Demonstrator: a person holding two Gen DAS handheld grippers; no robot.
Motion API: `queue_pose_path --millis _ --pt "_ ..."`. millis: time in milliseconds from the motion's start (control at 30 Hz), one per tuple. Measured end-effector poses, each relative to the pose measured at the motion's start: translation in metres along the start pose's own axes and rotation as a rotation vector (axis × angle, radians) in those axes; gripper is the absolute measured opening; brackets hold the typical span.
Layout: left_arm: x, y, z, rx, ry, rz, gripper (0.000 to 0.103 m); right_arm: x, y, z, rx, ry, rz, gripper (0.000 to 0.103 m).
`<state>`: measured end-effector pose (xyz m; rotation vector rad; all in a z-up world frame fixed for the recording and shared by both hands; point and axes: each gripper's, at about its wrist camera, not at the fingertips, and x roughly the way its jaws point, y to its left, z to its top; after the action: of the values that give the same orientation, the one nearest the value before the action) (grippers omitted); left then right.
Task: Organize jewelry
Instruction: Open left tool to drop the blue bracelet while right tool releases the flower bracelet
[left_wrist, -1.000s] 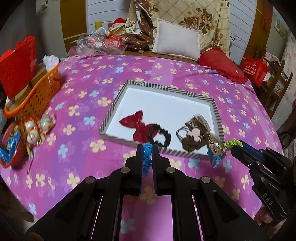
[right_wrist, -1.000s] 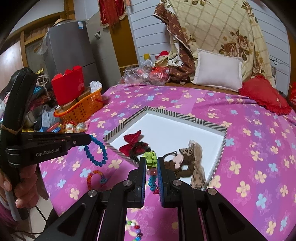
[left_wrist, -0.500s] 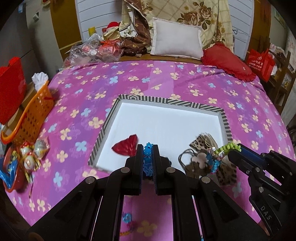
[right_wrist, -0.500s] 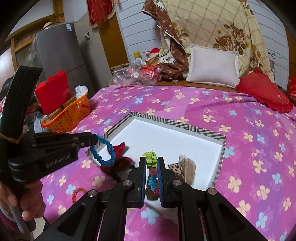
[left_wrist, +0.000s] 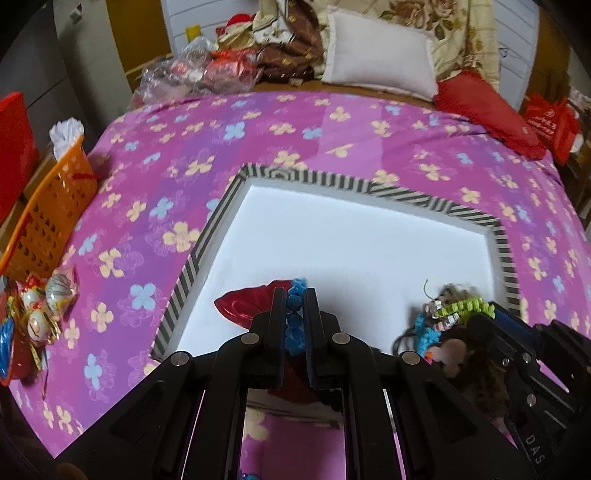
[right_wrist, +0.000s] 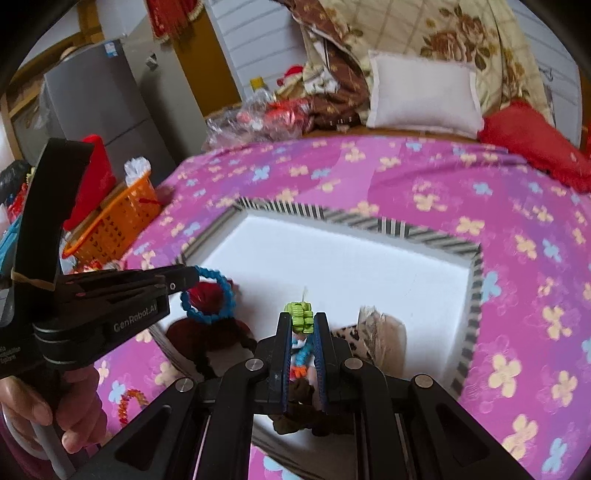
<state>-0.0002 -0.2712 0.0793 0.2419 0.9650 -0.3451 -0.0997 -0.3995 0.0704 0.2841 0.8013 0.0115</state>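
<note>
both grippers hang over the near end of the shallow white tray with a black-and-white striped rim (left_wrist: 207, 236), which lies on the bed's magenta flowered cover (left_wrist: 155, 184).

left gripper (left_wrist: 294, 306): closed tight on a blue beaded bracelet (right_wrist: 210, 295), pinched at 1 point so the loop dangles free, likely for a clean drop into the tray.

right gripper (right_wrist: 303, 325): closed on a mixed green, blue and orange beaded bracelet (right_wrist: 303, 317), green part sticking up past the tips.

already in the tray: a shiny red fabric bow (left_wrist: 243, 306) and a leopard-print fabric hair tie (right_wrist: 373, 336).

view differences: only the right wrist view shows the blue piece as a full ring, the hand holding the left gripper, and 1 orange-red beaded bracelet (right_wrist: 127, 400) lying on the cover outside the tray. only the left wrist view shows the bow clearly.
</note>
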Motion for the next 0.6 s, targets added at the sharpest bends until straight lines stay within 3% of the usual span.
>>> queue_pose_path --millis 200,433,600 --pt "0.027 0.004 -0.008 -0.018 0.055 0.027 0.007 0.024 -0.005 -0.016 0.006 0.056 -0.024 0.011" --pt "0.029 0.010 -0.013 -0.050 0.061 0.023 0.007 0.018 -0.007 -0.018 0.006 0.068 -0.046 0.012" --pt "0.022 0.011 -0.014 -0.070 0.065 -0.007 0.015 0.007 -0.005 -0.022 -0.003 0.056 -0.060 0.035"
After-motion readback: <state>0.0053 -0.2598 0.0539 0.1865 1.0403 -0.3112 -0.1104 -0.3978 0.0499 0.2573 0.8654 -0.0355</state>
